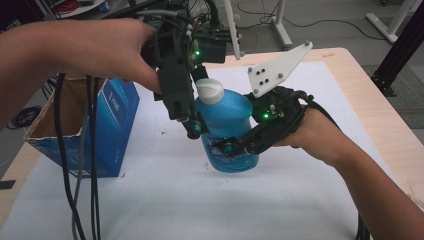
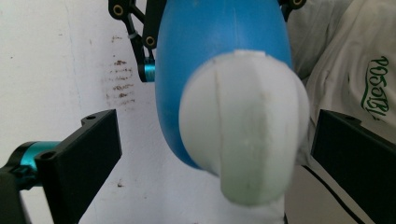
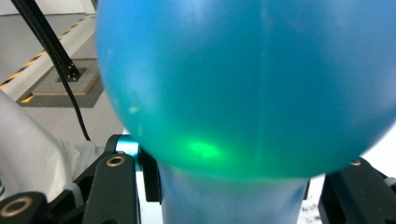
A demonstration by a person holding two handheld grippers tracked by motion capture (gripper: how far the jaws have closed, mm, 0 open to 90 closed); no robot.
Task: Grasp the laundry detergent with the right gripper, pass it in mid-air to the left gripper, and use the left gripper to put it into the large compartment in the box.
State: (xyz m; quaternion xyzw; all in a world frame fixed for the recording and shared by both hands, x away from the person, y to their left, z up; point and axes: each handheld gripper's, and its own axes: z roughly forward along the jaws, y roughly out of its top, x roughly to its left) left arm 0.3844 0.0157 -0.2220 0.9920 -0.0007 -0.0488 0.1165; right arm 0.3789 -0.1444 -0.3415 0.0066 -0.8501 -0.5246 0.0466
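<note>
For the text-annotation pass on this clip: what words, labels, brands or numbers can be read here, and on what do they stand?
Green script on the white garment: a printed mark, too stylised and cut off by the frame edge to read.
White print on the blue box: too small and blurred to read.
Blue bottle and its white cap: no label or lettering on the sides that show.

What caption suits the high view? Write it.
Right tongs grip a blue bottle; left tongs open around its white cap.

A lab: black frame posts (image 1: pixel 400 45), loose cables (image 1: pixel 300 22), yellow-black floor tape (image 3: pixel 28 70)
</note>
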